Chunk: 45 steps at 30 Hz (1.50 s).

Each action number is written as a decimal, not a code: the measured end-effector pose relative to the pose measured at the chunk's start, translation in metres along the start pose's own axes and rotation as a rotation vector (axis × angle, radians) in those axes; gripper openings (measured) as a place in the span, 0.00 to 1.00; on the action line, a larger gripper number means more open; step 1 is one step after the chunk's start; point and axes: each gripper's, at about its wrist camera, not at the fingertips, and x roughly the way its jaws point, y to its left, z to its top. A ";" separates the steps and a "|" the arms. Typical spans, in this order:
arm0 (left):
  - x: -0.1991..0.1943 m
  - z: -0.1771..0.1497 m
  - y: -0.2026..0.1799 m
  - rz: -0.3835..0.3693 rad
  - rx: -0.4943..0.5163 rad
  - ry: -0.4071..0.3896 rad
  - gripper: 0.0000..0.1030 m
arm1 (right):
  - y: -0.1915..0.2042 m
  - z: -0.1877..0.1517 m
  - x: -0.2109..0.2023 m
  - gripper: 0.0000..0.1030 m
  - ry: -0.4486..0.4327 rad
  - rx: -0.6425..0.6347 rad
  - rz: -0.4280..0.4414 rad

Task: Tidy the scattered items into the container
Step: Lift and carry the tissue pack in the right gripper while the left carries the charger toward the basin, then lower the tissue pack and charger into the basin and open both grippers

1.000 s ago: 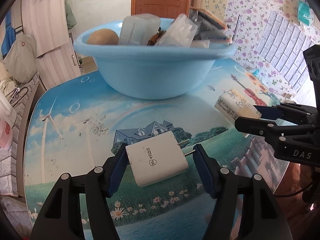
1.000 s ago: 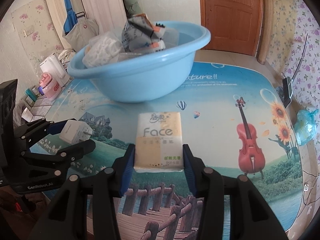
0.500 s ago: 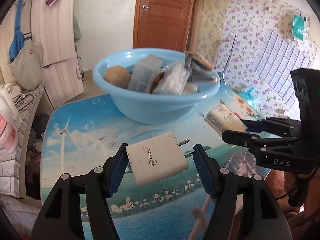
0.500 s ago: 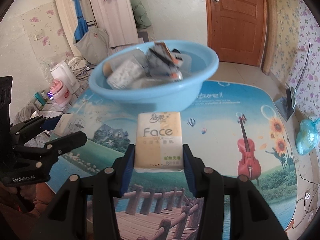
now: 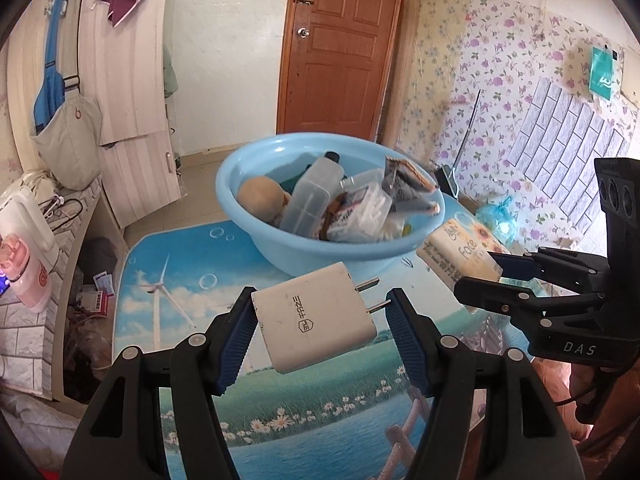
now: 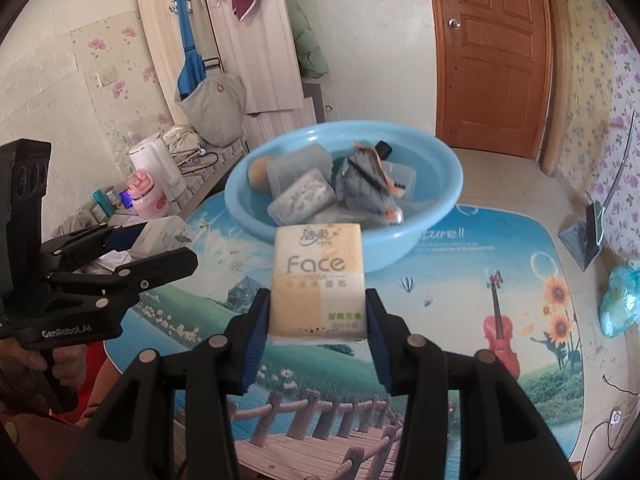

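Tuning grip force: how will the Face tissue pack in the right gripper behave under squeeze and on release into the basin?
The tissue pack is probably soft and light: the right gripper clamps only its lower end, yet it stands straight. Its glossy wrap may be slippery. Flat-sided, it likely won't roll in the blue basin.
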 end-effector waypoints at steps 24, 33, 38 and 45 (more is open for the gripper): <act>0.041 0.063 0.017 -0.003 0.020 -0.034 0.63 | -0.016 0.060 0.021 0.43 -0.053 0.015 -0.017; 0.074 0.087 0.024 -0.004 0.042 -0.015 0.63 | -0.021 0.089 0.052 0.43 -0.051 0.005 -0.021; 0.089 0.087 0.026 -0.019 0.040 0.008 0.63 | -0.021 0.094 0.062 0.43 -0.049 -0.001 -0.025; 0.089 0.083 0.027 -0.029 0.039 0.011 0.70 | -0.019 0.101 0.061 0.43 -0.069 0.006 -0.025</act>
